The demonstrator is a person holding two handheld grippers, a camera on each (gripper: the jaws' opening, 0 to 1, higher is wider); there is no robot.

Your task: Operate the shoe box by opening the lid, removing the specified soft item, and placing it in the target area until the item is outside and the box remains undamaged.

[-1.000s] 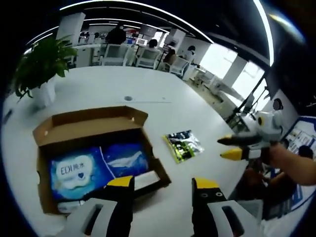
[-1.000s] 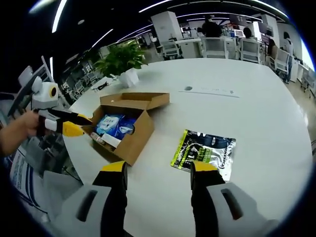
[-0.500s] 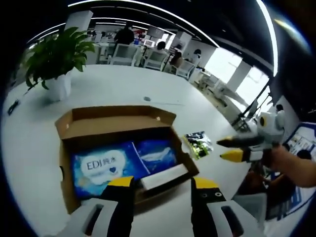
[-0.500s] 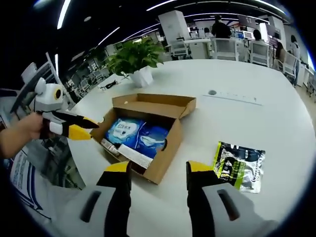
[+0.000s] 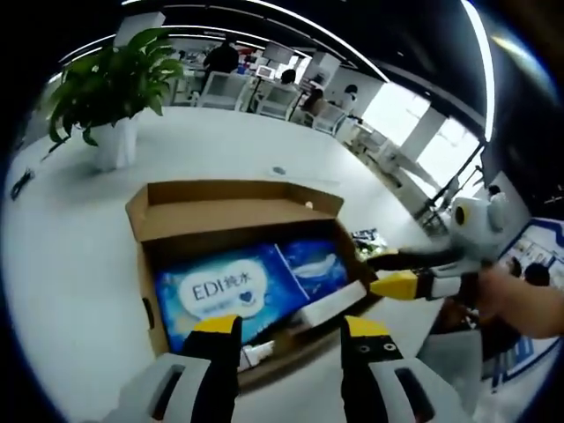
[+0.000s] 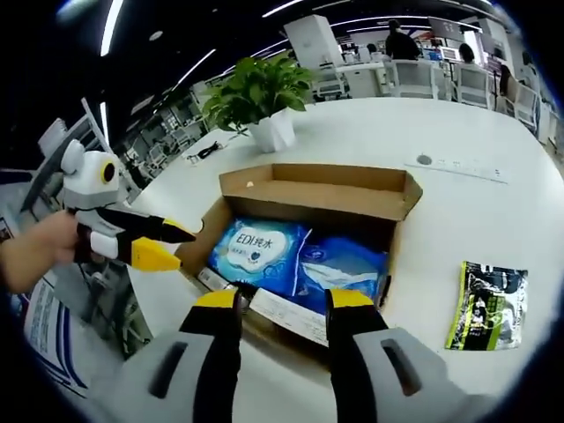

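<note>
Your left claw sits at the bottom centre of the left gripper view, spread wide and holding nothing, just at the near edge of the shoe box. The box lies open on the white bench, its lid folded back toward the top of the frame. Inside are a blue soft pack and a white slip. Your right claw is also spread wide and empty at the box's near wall. A green-black pouch lies at lower right; a potted plant stands at upper centre.
</note>
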